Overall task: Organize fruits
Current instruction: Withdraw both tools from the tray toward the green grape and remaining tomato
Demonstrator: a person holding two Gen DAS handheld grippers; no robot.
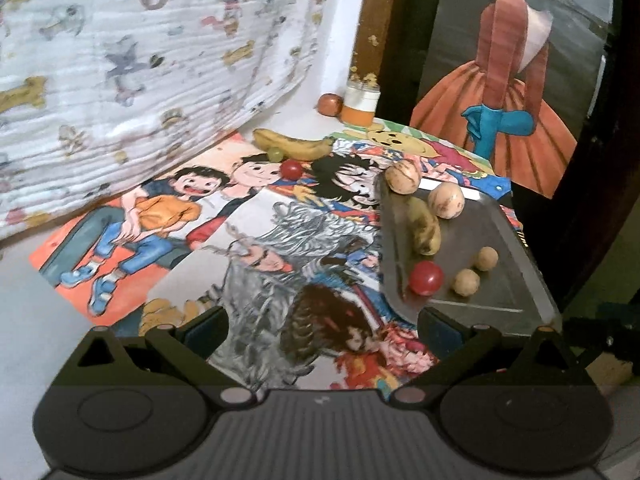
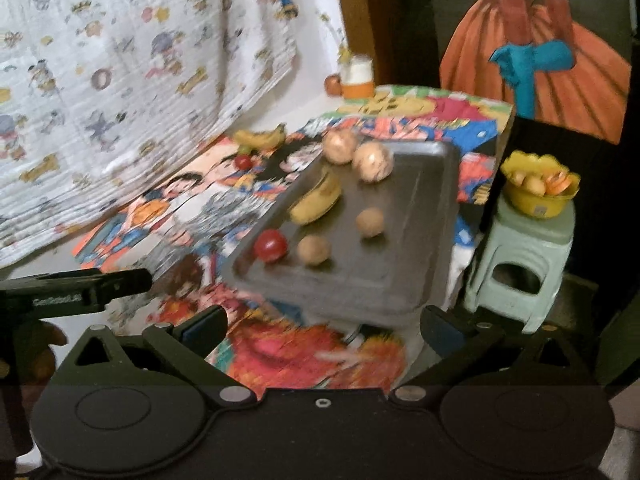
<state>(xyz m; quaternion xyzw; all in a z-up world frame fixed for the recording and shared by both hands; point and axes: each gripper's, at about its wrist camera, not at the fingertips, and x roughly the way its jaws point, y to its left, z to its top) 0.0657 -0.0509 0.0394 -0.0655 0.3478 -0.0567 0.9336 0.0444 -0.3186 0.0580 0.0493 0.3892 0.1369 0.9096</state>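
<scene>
Both my wrist cameras look forward and downward at the metal tray (image 1: pixel 460 240) (image 2: pixel 404 216), my right one nearer, sharing it.

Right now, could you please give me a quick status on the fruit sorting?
Left tool and right tool open, empty. Tray holds six fruits. Banana, grape, tomato not yet on it. Nothing blocking.
</scene>
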